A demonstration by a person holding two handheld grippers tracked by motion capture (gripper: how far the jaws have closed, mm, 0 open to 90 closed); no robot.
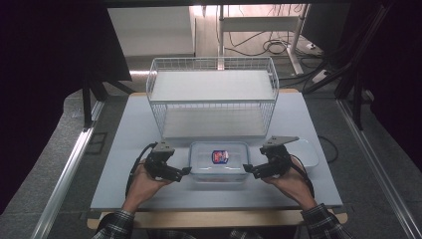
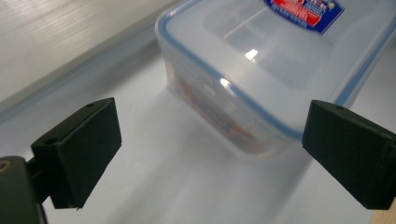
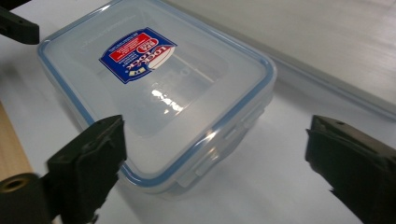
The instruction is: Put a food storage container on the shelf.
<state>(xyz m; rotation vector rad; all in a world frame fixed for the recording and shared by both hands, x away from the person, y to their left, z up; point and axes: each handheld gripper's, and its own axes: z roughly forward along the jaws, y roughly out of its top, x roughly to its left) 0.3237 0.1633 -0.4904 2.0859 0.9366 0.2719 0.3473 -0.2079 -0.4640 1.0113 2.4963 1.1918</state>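
Table (image 1: pixel 124 149) with wire rack (image 1: pixel 213 97) at the far side; a lidded clear box (image 1: pixel 219 160) lies in front of it, between left gripper (image 1: pixel 183 172) and right gripper (image 1: pixel 250 170), both spread wide and empty. The box looks rigid, smooth, probably light; the short ends seem the best hold. The left gripper view shows reddish contents (image 2: pixel 219 119); the right gripper view shows the label (image 3: pixel 138 53) and a side latch (image 3: pixel 229 140).
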